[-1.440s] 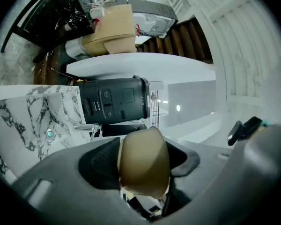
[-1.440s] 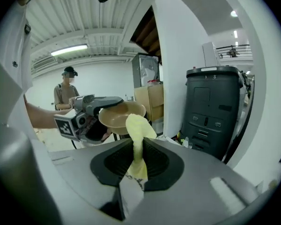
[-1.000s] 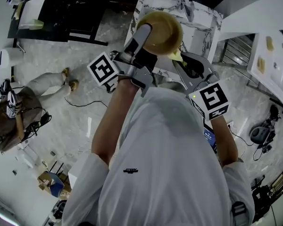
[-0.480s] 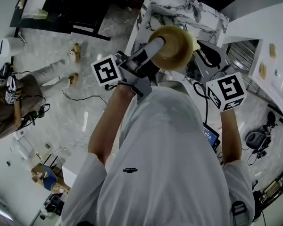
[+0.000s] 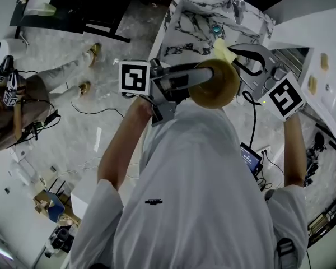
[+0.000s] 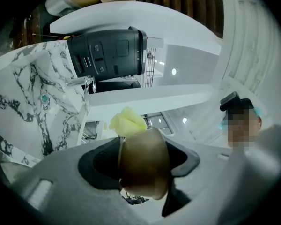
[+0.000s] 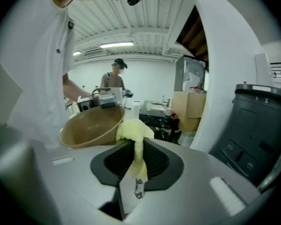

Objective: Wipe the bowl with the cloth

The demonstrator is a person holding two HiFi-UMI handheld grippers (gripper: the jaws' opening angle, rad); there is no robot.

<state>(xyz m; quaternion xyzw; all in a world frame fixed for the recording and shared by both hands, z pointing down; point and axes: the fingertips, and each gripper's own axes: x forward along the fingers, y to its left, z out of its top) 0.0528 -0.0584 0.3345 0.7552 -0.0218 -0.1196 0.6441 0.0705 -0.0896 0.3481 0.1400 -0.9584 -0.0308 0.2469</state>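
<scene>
Left gripper (image 5: 200, 78) tight on the tan bowl (image 5: 219, 87), right gripper (image 7: 136, 162) tight on the yellow cloth (image 7: 132, 129) (beside the bowl's rim)

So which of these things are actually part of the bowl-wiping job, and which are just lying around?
In the job:
- bowl, clamped in the left gripper's jaws
- yellow cloth, clamped in the right gripper's jaws

Just lying about:
- marble-patterned counter
- black appliance
- small lit screen
- seated person at the left
</scene>
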